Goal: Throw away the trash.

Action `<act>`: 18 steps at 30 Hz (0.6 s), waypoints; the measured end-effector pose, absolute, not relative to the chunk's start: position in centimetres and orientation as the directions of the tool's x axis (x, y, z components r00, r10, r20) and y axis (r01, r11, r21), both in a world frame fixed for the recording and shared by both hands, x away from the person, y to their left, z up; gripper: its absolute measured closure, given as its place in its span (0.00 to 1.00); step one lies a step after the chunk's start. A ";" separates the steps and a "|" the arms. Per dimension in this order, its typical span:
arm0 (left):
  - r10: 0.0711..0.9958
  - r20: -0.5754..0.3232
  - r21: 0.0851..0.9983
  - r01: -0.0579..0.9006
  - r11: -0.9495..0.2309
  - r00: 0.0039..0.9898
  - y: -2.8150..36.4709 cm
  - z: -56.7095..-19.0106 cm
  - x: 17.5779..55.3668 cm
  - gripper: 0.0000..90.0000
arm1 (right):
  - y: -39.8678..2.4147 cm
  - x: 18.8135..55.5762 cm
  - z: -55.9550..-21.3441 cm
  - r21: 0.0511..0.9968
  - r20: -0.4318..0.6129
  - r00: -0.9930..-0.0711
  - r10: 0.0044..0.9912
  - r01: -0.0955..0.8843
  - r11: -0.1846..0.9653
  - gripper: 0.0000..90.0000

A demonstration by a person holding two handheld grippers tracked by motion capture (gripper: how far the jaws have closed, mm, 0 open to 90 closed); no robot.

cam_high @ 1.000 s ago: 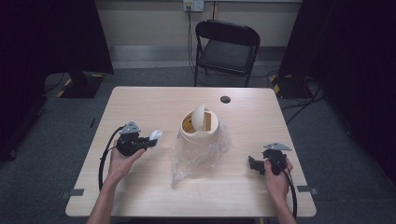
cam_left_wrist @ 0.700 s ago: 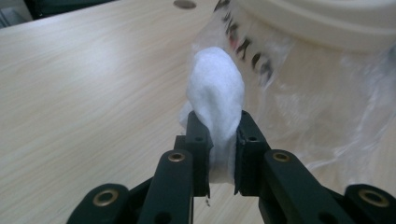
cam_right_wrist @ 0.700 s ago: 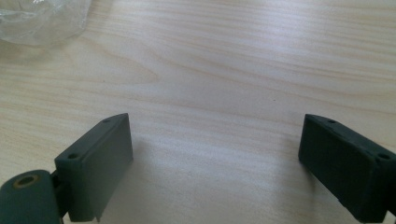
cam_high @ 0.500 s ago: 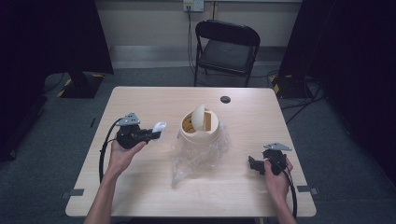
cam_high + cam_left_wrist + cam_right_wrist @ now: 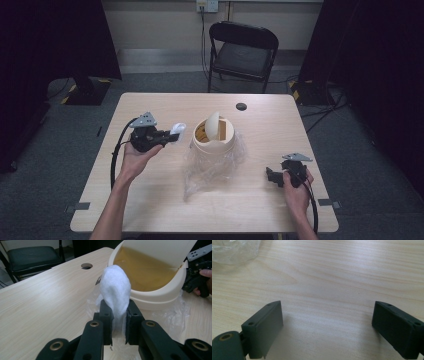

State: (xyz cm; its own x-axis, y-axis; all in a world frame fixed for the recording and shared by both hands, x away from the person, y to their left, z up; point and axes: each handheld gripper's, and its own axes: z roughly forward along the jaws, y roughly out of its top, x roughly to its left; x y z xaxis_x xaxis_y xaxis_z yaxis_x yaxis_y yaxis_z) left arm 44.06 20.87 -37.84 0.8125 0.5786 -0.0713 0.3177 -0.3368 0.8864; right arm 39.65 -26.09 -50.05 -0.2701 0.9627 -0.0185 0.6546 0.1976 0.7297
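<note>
Nearest, right claw (image 5: 270, 175) spread wide, low over bare counter (image 5: 150, 200), nothing between jaws. Left claw (image 5: 172, 135) pinching white wad (image 5: 116, 292), raised just beside cream bin (image 5: 214, 142) rim; bin sits mid-counter on clear plastic bag (image 5: 207, 170). Beyond, black chair (image 5: 245, 50).

bin (image 5: 160, 293) base behind tongs, swing lid (image 5: 160, 250) cropped at top
</note>
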 end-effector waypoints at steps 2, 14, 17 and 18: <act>0.571 -0.068 0.886 0.313 -0.343 0.818 20.5 -37.5 44.2 0.88 | -26.1 39.7 -50.1 0.729 -0.018 -0.269 0.963 0.655 0.197 0.10; 0.524 -0.038 0.879 0.278 -0.387 0.851 17.6 -36.1 44.8 0.88 | -26.1 39.7 -50.1 0.729 -0.018 -0.269 0.963 0.655 0.197 0.10; 0.517 -0.044 0.874 0.284 -0.395 0.855 17.1 -36.4 44.9 0.88 | -26.1 39.7 -50.1 0.730 -0.018 -0.270 0.963 0.655 0.198 0.10; 0.518 -0.045 0.871 0.287 -0.398 0.854 16.9 -36.4 45.0 0.88 | -26.1 39.7 -50.1 0.730 -0.018 -0.270 0.963 0.655 0.198 0.10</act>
